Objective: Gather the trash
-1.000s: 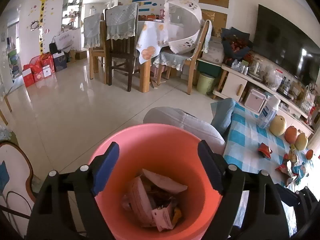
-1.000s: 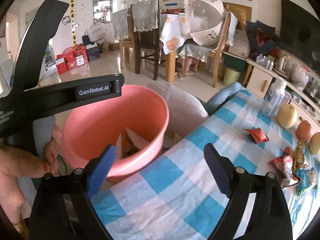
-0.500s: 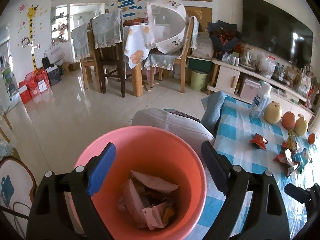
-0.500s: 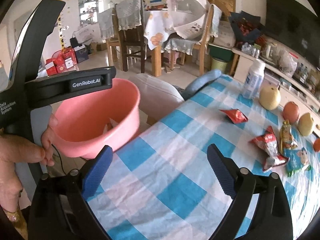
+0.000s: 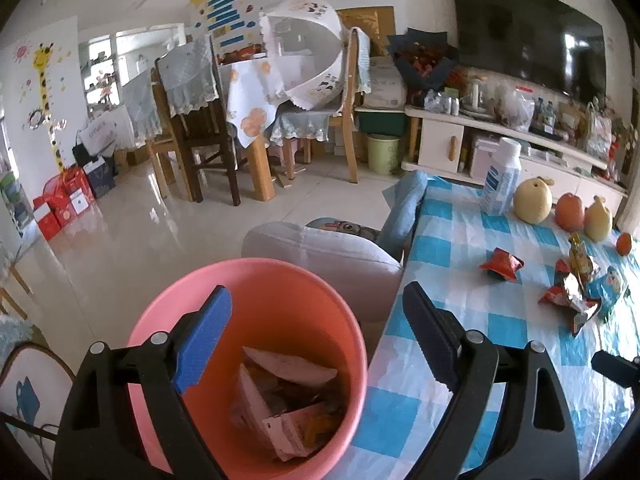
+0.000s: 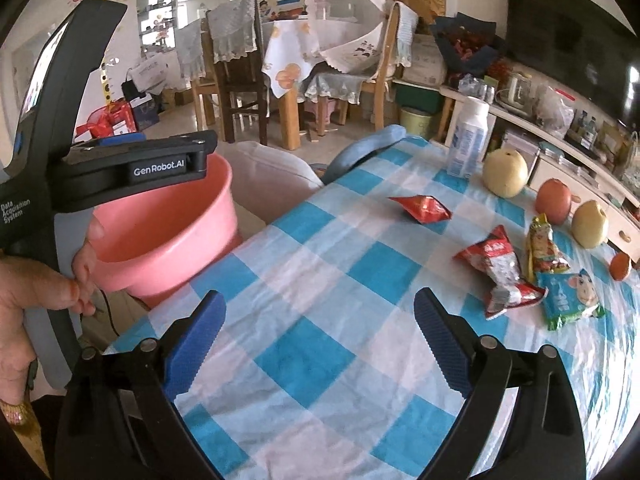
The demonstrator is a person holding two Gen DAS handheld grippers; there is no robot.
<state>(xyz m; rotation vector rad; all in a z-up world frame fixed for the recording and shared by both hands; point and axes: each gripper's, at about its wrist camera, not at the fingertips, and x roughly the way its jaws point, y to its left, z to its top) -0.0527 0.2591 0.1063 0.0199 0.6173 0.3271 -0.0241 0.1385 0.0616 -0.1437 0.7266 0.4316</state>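
A pink bucket (image 5: 248, 360) holding crumpled paper and wrappers stands beside the checked table (image 5: 452, 280). My left gripper (image 5: 316, 336) is open above it, one finger over the bucket's inside and the other over the table edge, touching nothing. Over bare blue-and-white cloth my right gripper (image 6: 318, 340) is open and empty. Trash lies ahead to its right: a red wrapper (image 6: 422, 208), a red-and-silver packet (image 6: 496, 268), a yellow packet (image 6: 544, 248) and a blue-green packet (image 6: 568, 296). The bucket (image 6: 172, 240) shows at the left, behind a hand (image 6: 36, 300) holding the left tool.
A white bottle (image 6: 470, 140), two pears (image 6: 504, 172), an apple (image 6: 554, 200) and an orange (image 6: 620, 266) line the table's far side. A grey cushioned seat (image 5: 320, 248) stands past the bucket. Dining chairs and a table (image 5: 248, 120) stand across the tiled floor.
Both views have swung to the right: the bucket has slid left in each, and the table with its wrappers fills more of the right wrist view. Both pairs of jaws stand slightly wider.
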